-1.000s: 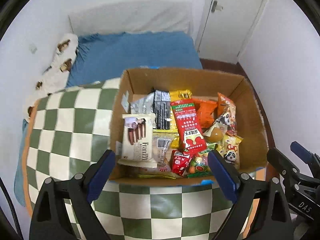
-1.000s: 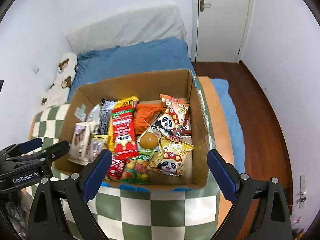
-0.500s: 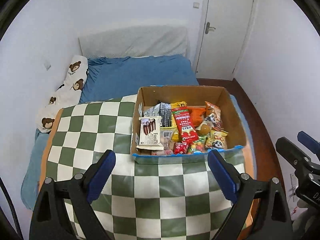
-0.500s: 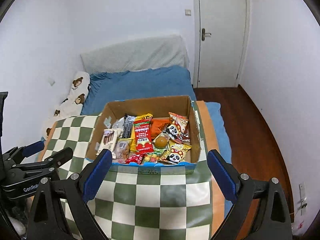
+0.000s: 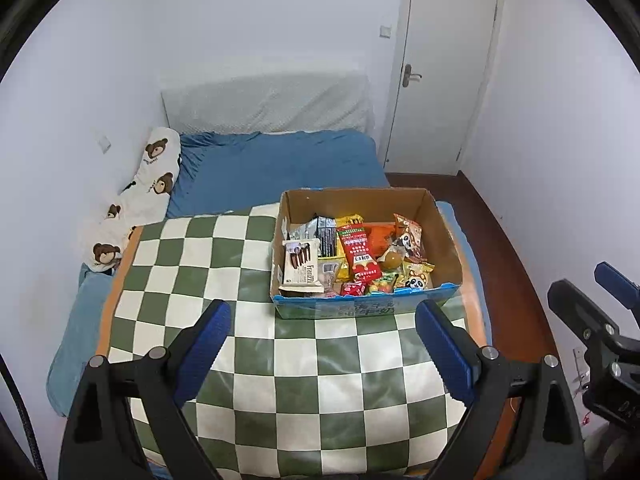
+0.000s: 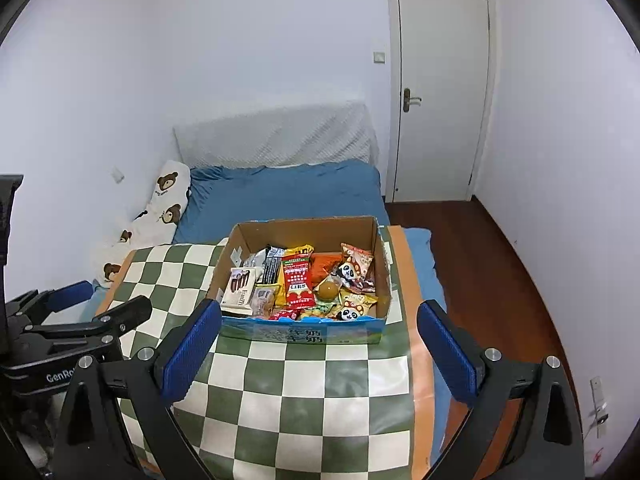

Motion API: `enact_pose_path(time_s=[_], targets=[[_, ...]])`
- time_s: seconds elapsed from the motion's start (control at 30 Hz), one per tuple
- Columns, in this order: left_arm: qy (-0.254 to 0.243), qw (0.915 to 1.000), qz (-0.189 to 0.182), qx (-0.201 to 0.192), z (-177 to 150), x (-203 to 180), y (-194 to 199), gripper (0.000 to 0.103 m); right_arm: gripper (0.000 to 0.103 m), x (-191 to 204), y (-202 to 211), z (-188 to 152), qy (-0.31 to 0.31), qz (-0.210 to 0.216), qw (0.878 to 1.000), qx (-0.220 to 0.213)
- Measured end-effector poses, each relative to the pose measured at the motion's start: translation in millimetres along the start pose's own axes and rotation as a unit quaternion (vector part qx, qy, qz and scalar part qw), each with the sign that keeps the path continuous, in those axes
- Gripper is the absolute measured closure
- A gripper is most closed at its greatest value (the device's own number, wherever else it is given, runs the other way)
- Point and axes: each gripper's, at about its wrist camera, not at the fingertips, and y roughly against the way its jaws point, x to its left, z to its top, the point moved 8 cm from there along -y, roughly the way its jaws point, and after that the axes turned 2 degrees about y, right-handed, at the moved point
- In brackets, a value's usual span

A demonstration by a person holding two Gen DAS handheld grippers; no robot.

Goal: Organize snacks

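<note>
An open cardboard box (image 5: 440,224) (image 6: 380,256) stands on a green and white checked blanket (image 5: 224,264) (image 6: 288,400) on the bed. It holds several snack packets: a white wafer packet (image 5: 300,266) (image 6: 240,286), a red packet (image 5: 360,256) (image 6: 298,284), panda bags (image 5: 416,280) (image 6: 354,308) and an orange round sweet (image 5: 391,259) (image 6: 327,290). My left gripper (image 5: 322,334) is open and empty, well back from the box's near wall. My right gripper (image 6: 320,336) is also open and empty, at a like distance. Each gripper shows at the edge of the other's view.
A blue sheet (image 5: 280,168) covers the bed beyond the blanket, with a bear-print pillow (image 5: 152,176) along the left wall and a white padded headboard (image 5: 264,104). A shut white door (image 5: 440,72) and dark wood floor (image 6: 492,272) lie to the right.
Both grippers have drawn back and up from the box, which now looks much smaller and farther. Both stayed open and empty. More of the blanket, bed and door came into view.
</note>
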Motion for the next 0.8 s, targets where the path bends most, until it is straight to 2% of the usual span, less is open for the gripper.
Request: enact_pose_path(time_s=[0.1, 0.47, 0.53, 0.6, 0.8], targets=[[0.000, 1.0000, -0.002, -0.002, -3.2, 1.7, 8.4, 0.009, 0.003, 2.8, 12.0, 0.0, 0.004, -0.002, 1.000, -0.007], [-0.001, 1.0000, 0.003, -0.001, -6.8, 1.8, 7.1, 0.009, 0.003, 0.2, 16.9, -0.4, 0.000, -0.005, 1.000, -0.010], [0.000, 1.0000, 0.005, -0.003, -5.9, 1.8, 3.6, 0.009, 0.003, -1.9, 14.5, -1.3, -0.002, -0.009, 1.000, -0.009], [0.002, 1.0000, 0.003, -0.004, -4.8, 1.3, -2.3, 0.000, 0.001, -3.0, 7.2, -0.8, -0.003, -0.014, 1.000, -0.009], [-0.004, 0.9997, 0.024, 0.003, -1.5, 1.3, -29.9, 0.000, 0.000, -12.0, -14.0, 0.8, -0.009, -0.032, 0.999, -0.012]])
